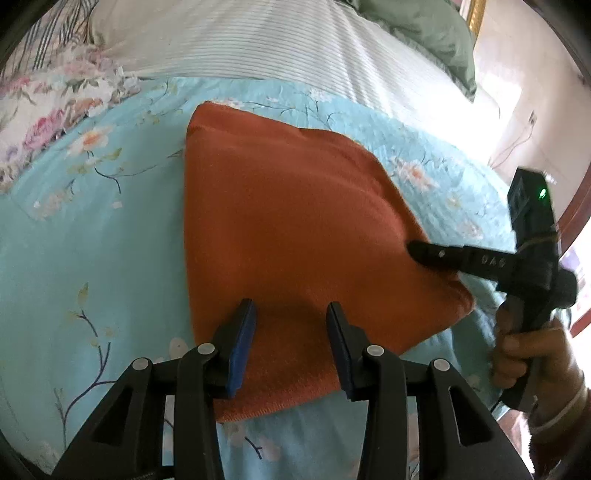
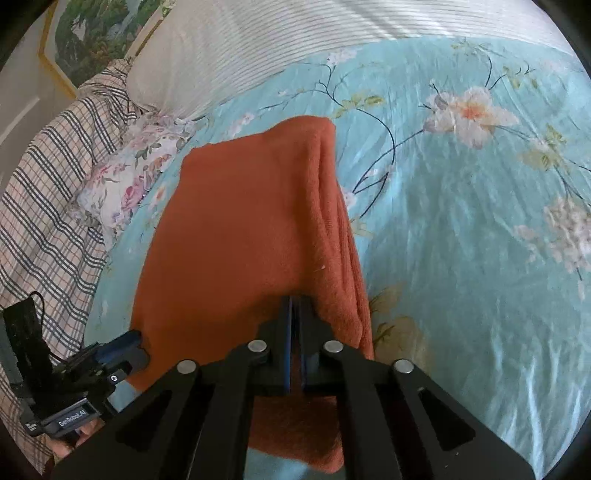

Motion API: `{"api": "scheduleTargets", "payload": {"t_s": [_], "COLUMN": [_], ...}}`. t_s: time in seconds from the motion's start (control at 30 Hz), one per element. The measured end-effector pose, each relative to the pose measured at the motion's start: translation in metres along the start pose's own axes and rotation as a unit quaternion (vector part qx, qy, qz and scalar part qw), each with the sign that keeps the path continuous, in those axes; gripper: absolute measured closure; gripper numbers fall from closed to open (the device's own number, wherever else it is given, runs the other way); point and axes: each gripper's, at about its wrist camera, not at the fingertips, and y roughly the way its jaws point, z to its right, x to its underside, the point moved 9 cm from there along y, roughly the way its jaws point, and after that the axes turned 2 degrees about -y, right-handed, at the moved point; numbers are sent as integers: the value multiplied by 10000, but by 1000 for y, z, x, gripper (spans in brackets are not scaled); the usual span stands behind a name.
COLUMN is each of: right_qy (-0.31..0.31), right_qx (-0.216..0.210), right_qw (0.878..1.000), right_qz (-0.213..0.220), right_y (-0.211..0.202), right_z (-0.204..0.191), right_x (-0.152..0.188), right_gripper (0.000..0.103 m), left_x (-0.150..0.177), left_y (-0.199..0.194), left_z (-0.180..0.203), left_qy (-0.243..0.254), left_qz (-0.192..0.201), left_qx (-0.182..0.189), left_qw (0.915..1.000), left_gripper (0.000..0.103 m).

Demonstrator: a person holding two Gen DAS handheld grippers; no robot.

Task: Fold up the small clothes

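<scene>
A folded orange cloth [image 1: 295,206] lies on the light blue flowered bedspread [image 1: 92,240]. My left gripper [image 1: 291,308] stands open over the cloth's near edge, with the blue pads apart and not pressing on the cloth. Held in a person's hand [image 1: 524,354], my right gripper [image 1: 413,248] reaches in from the right, shut, with its tip resting on the cloth's right side. In the right wrist view the right gripper [image 2: 295,300] has its jaws together on top of the orange cloth [image 2: 240,221], beside the cloth's layered right fold. No fabric shows between them. The left gripper [image 2: 127,345] sits at the cloth's lower left corner.
A white striped pillow [image 1: 258,37] lies behind the cloth. A floral pillow [image 2: 125,184] and a plaid blanket [image 2: 48,177] lie at the left, and a green quilt [image 1: 436,33] at the far right. A framed picture [image 2: 99,33] leans on the wall. The bedspread [image 2: 480,240] spreads out to the right.
</scene>
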Motion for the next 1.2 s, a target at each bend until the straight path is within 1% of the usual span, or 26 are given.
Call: {"api": "scheduleTargets", "payload": {"t_s": [0.17,0.27,0.3,0.33,0.37,0.4,0.43,0.47,0.5,0.57,0.67,0.77,0.93,1.0,1.03,1.1,1.13,1.17,1.2], "right_qy": [-50,-98,-119,-137,-146,-163,-215,-319,-438,-564,-588,-602,-863,-904,-922,-975,-998,-1032,-1105], "right_qx": [-101,-179,-199,-233,-241,-216,-182,-137,-105,8,167,343,516,528,560,568,596,614,605], "right_qw": [9999,9996,9995,9995,9994,9994,9990,9984,9982,9980,9979,9976,9949,9945,9942,9936,9932,9927,9920], "right_qz": [128,202,198,177,181,232,348,435,403,299,212,78,27,19,18,54,77,89,104], "right_y": [-30,-44,-47,-49,-53,-57,-62,-69,-72,-77,-84,-89,-98,-99,-100,-102,-102,-103,-104], "right_z": [-7,-20,-23,-26,-27,-29,-32,-34,-35,-35,-29,-22,-18,-18,-17,-17,-17,-17,-19], "right_x": [8,12,14,16,20,22,25,29,35,45,60,78,99,102,102,99,97,96,94], "right_gripper": [98,97,93,75,43,29,18,18,18,18,16,10,9,9,9,9,9,9,9], "left_x": [9,15,18,19,23,26,30,32,36,45,60,79,99,104,107,117,118,116,112], "left_y": [-15,-28,-33,-36,-40,-44,-48,-51,-56,-62,-70,-73,-84,-90,-90,-88,-88,-90,-95], "left_z": [-4,-6,-8,-8,-9,-11,-12,-12,-13,-14,-14,-8,-1,3,5,16,18,21,22], "left_qy": [-309,-482,-529,-549,-586,-631,-671,-690,-721,-758,-750,-500,-201,-53,31,325,386,451,465], "left_qz": [35,99,127,138,155,161,171,182,203,241,341,274,236,220,172,-28,-39,15,182], "left_qx": [97,65,-11,-66,-156,-258,-341,-381,-452,-627,-919,-1188,-1563,-1824,-1880,-1864,-1843,-1832,-1800], "left_qw": [9995,9988,9985,9984,9980,9975,9970,9967,9962,9949,9924,9913,9872,9830,9820,9819,9821,9820,9824], "left_gripper": [60,53,48,42,38,31,25,23,20,20,20,20,20,19,17,9,9,9,9]}}
